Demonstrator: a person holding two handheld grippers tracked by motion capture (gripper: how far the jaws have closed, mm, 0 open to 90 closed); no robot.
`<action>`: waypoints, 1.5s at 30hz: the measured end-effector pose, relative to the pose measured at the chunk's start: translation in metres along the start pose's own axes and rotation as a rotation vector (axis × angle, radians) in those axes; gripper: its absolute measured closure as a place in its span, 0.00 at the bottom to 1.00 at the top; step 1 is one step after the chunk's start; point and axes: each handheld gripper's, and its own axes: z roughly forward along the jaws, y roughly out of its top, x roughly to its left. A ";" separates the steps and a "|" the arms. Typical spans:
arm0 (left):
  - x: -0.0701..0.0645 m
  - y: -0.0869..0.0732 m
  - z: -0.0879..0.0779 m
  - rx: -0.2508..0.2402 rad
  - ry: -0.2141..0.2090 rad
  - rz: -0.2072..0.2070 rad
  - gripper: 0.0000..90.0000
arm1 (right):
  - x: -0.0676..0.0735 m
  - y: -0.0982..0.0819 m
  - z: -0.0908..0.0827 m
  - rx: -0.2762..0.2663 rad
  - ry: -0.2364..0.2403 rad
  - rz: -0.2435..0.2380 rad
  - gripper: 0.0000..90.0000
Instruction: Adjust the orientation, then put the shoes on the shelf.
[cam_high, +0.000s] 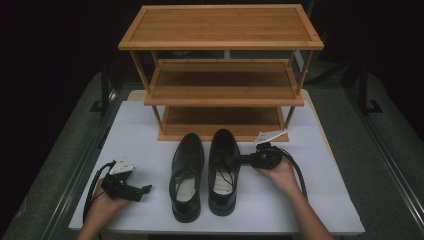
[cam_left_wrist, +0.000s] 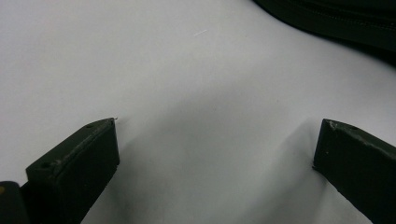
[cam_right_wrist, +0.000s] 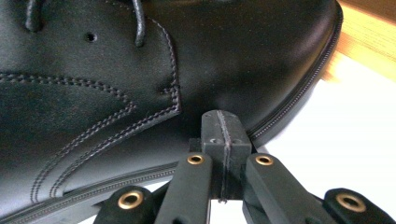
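On white table (cam_high: 150, 125), glossy black laced shoe (cam_high: 223, 170), clenched right tool (cam_high: 243, 159) touching its side, left tool (cam_high: 146, 189) released.

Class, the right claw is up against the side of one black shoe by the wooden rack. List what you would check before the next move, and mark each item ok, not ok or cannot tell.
1. Right claw shut, jaws pressed together with nothing between them: ok.
2. Its tip against the right shoe, low on the side near the sole: looks to touch; ok.
3. Left claw open over bare table, holding nothing: ok.
4. Left shoe beside the right shoe, both upright, toes toward the rack: ok.
5. Bottom shelf of the wooden rack free for shoes: ok.
6. Cable of the right claw clear of the shoes: ok.
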 end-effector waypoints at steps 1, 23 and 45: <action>0.000 0.000 0.000 0.000 0.000 -0.001 0.00 | 0.001 0.000 0.001 0.001 0.004 -0.002 1.00; 0.000 0.000 0.000 0.000 -0.003 -0.004 0.00 | 0.009 0.005 -0.005 -0.027 0.007 -0.008 0.91; -0.010 0.029 -0.012 -0.096 -0.092 -0.038 0.09 | 0.035 0.009 -0.037 -0.087 -0.147 0.013 0.41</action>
